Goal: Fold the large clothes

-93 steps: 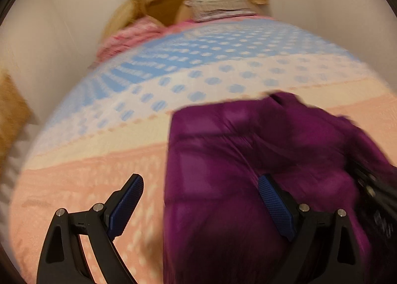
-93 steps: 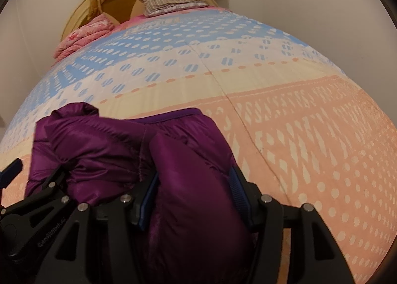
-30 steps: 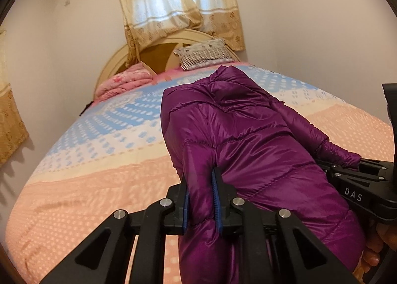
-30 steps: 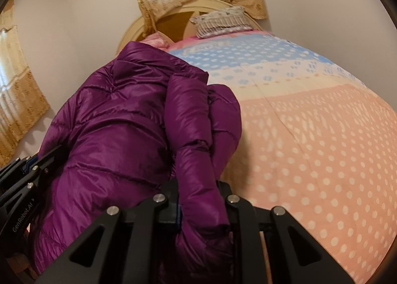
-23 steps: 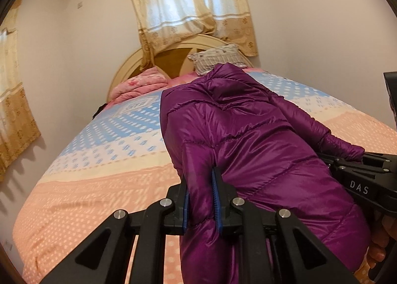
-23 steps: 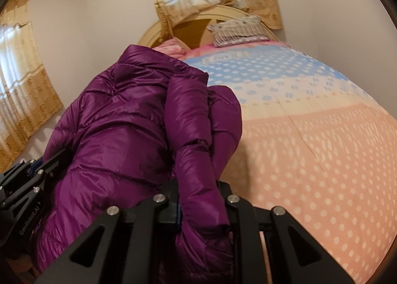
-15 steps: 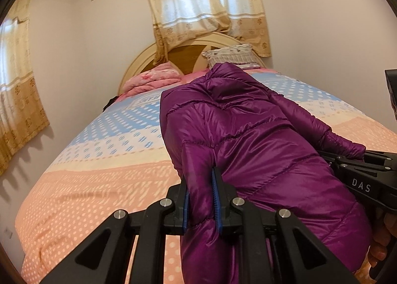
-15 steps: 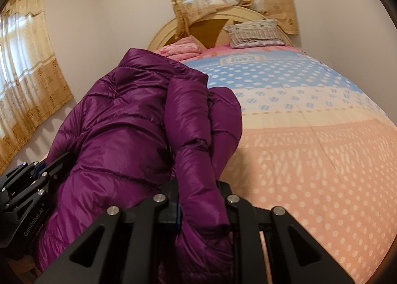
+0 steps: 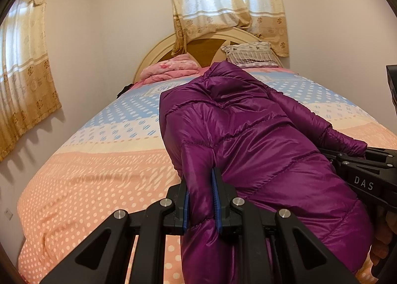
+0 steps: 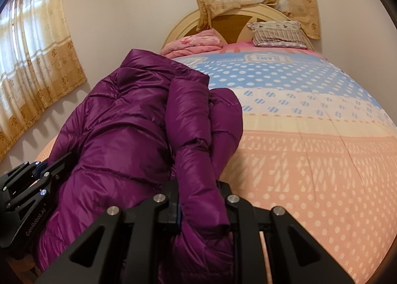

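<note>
Hanging between two hand-held grippers, the purple puffer jacket (image 9: 260,135) is held up at the near end of the bed (image 9: 86,160), its quilted bulk bunched and folded over itself. The left hand-held gripper (image 9: 201,199) is clamped on a thick fold at the jacket's left edge, blue pads (image 9: 216,199) pressed into the shiny fabric. The right hand-held gripper (image 10: 201,209) is clamped on a fold at the jacket's right side, fabric spilling over its jaws. In the left wrist view, a cuffed sleeve (image 9: 347,140) trails out to the right, ending just beside the black frame of the other tool, and fingers of a person's hand show behind that frame at the lower right edge. The bed's dotted cover runs from orange near us to cream and blue farther off. At the far end a folded pink blanket (image 10: 196,43) and a striped pillow (image 10: 278,33) lie against the arched headboard (image 9: 158,53), with patterned curtains (image 9: 223,6) above.
</note>
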Demonstrator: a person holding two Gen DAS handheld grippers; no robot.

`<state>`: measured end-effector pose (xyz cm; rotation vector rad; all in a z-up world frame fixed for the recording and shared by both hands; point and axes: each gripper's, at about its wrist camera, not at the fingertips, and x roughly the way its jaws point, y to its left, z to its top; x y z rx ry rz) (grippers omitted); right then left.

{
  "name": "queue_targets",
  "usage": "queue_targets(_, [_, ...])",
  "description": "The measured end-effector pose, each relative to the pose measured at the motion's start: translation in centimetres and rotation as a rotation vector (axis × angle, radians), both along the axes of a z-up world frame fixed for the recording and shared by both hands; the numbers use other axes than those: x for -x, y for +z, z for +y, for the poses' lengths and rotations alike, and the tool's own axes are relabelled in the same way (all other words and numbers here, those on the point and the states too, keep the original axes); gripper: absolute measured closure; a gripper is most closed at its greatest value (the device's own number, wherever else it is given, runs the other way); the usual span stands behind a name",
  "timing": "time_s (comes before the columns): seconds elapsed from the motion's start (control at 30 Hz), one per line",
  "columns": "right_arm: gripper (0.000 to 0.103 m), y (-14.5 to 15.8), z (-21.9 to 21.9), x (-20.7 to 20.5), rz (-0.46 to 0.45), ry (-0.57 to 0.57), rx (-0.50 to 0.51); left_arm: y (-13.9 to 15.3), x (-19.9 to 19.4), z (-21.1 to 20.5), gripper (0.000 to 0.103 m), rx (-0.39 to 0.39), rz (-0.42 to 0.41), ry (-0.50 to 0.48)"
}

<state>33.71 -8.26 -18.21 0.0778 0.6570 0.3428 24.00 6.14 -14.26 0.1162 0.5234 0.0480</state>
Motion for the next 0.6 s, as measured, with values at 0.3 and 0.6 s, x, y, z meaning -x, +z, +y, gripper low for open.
queue_targets(0.3, [0.084,-1.1,2.1,-0.6,0.025,0.037,0.041,-1.8,-0.1,1.4,0.087,0.022,0.031,0.039])
queue_targets(0.6, [0.084,-2.2,3.3,-1.6,0.044,0.058,0.066,-3.2,-0.8,2.3,0.087,0.029,0.062,0.063])
